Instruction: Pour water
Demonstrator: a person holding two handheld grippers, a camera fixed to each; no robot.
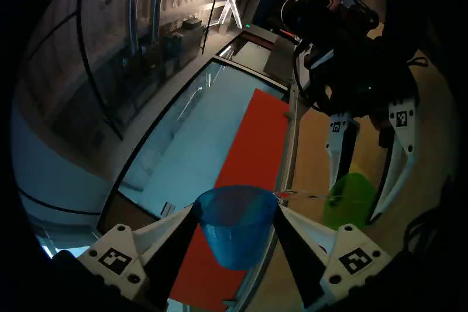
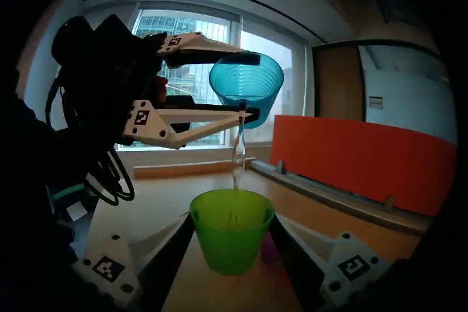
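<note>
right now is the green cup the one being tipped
No, the blue cup is tipped, its water stream falling into the upright green cup.

My left gripper (image 1: 235, 212) has white plastic fingers (image 1: 149, 235) lined black on the inside. Each finger base carries a square black-and-white marker (image 1: 114, 259) with dark screws (image 1: 133, 278) beside it. My right gripper (image 2: 231, 221) is built the same way. From its camera I see the left one's bulky black body (image 2: 99, 66), with looped black cables (image 2: 111, 177) hanging off it.
</note>
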